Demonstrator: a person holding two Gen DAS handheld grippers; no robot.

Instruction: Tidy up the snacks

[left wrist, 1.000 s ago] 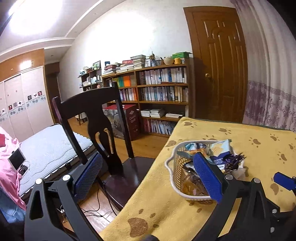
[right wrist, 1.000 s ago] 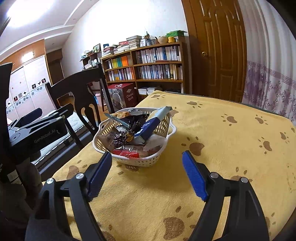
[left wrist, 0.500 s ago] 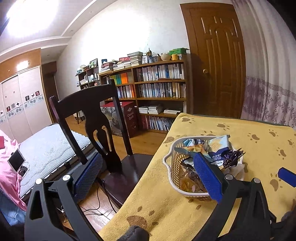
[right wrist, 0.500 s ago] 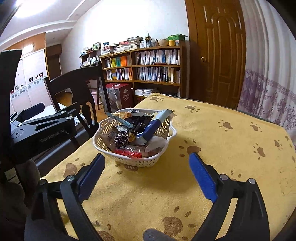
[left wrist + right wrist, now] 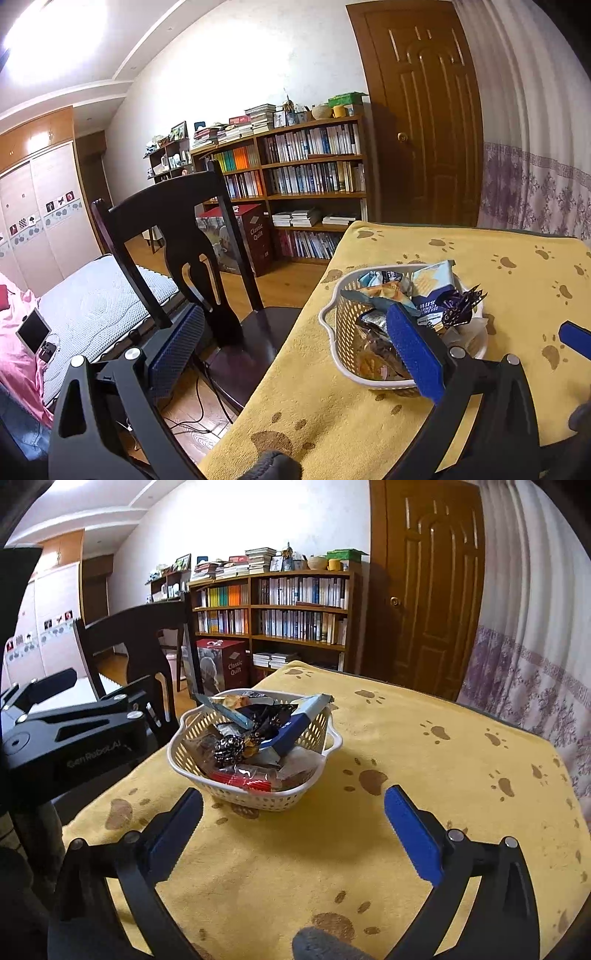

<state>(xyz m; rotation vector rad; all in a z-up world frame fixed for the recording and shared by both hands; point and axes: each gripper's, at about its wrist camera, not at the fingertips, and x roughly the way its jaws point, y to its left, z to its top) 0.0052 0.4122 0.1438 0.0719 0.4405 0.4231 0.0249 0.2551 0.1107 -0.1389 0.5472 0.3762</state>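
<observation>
A white slotted plastic basket (image 5: 258, 797) (image 5: 334, 332) heaped with wrapped snacks stands near the left edge of the table. On the heap lie a blue-and-white packet (image 5: 295, 723), a dark foil sweet (image 5: 229, 747) and a red wrapper (image 5: 243, 781). My right gripper (image 5: 291, 834) is open and empty, low over the cloth just in front of the basket. My left gripper (image 5: 295, 350) is also open and empty, held off the table's left edge, its right finger (image 5: 413, 350) in front of the basket. The left gripper's body (image 5: 74, 731) shows left of the basket.
A yellow paw-print cloth (image 5: 424, 775) covers the table. A dark wooden chair (image 5: 192, 251) stands at the table's left side, with a bed (image 5: 92, 295) beyond it. A bookshelf (image 5: 288, 605), a red box (image 5: 221, 664) and a door (image 5: 432, 583) lie behind; curtains (image 5: 535, 627) hang right.
Both grippers stay open. The right one has lifted and tilted slightly, so the basket sits higher in its view. The left view has shifted slightly towards the basket.
</observation>
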